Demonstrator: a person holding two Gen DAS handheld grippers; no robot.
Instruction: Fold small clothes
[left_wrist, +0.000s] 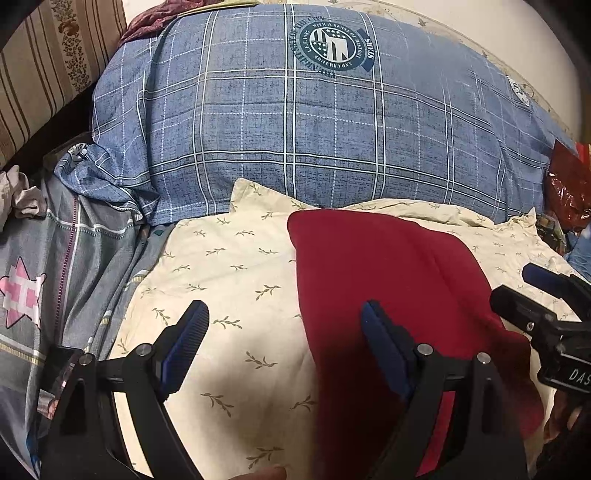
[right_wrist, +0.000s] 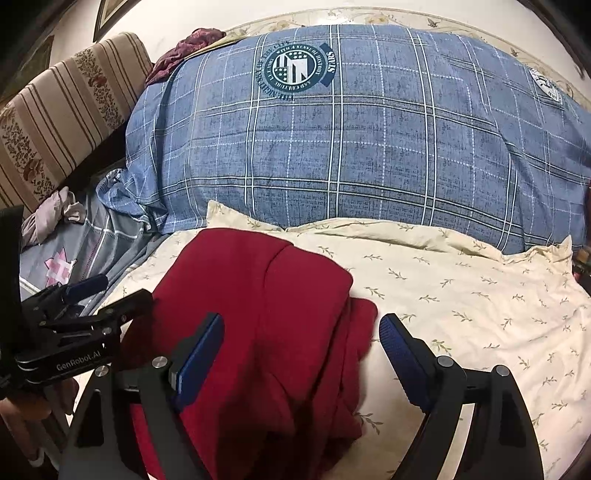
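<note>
Red garment (right_wrist: 258, 332) near edge cut off by frame bottom; emblem lettering (left_wrist: 334, 46) on blue plaid pillow too small to read.

free: cream sheet (right_wrist: 480, 295) right of red garment (right_wrist: 258, 314) | blocked: plaid duvet (right_wrist: 351, 147) behind

I see soft, even indoor light, dim shadows cast under my grippers, strong fisheye bending with dark corners, and slight blur throughout

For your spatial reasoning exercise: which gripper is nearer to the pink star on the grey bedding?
Left. The left gripper hovers over the cream sheet at the red garment's edge, star-side. The right gripper is over the garment's far edge from the pink star.
</note>
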